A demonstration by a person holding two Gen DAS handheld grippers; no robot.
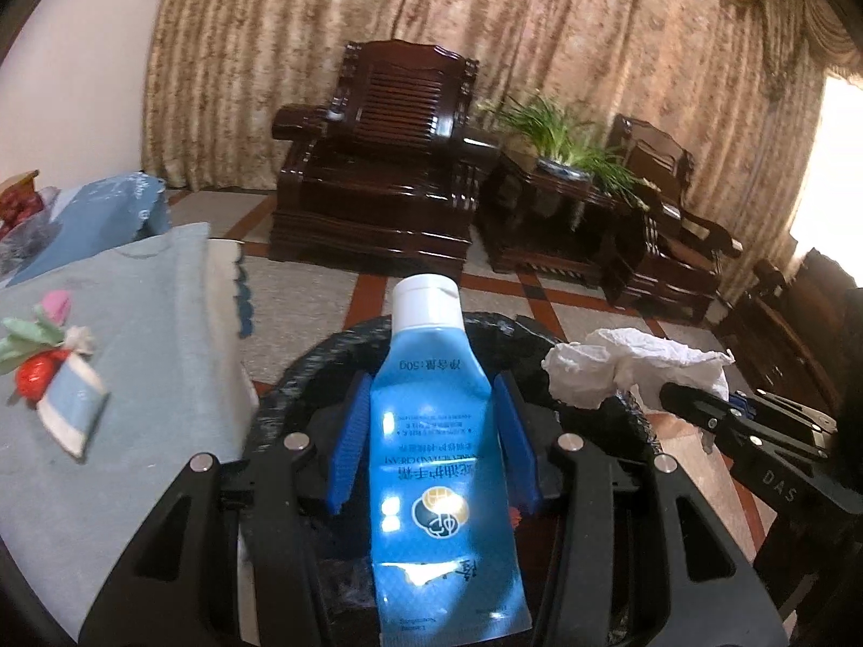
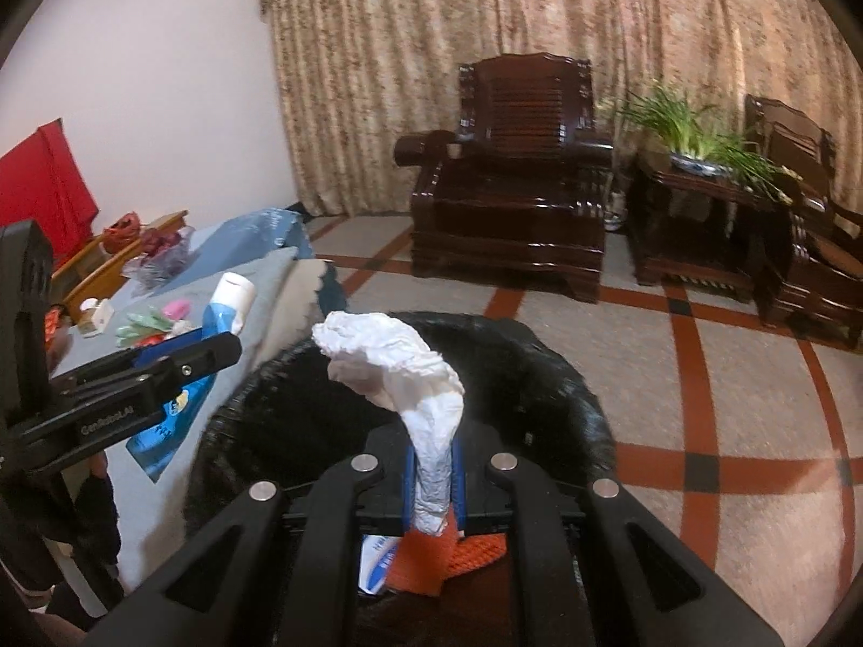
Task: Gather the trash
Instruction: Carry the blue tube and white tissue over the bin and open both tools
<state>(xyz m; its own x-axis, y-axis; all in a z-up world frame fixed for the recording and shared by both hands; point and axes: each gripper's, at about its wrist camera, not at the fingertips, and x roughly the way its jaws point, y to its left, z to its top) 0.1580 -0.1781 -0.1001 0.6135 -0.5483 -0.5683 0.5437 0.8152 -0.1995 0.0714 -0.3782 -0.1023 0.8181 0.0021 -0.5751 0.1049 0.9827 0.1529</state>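
Note:
My left gripper (image 1: 431,431) is shut on a blue hand-cream tube (image 1: 439,458) with a white cap, held over the black-lined trash bin (image 1: 318,361). My right gripper (image 2: 431,480) is shut on a crumpled white tissue (image 2: 399,366), held above the same bin (image 2: 539,372). The tissue also shows in the left wrist view (image 1: 620,366) and the tube in the right wrist view (image 2: 216,323). Orange and white-blue trash (image 2: 431,555) lies inside the bin.
A table with a light blue cloth (image 1: 135,334) stands left of the bin, with a flower decoration (image 1: 48,356) on it. Dark wooden armchairs (image 1: 377,162), a side table with a potted plant (image 1: 561,145) and curtains stand behind on the tiled floor.

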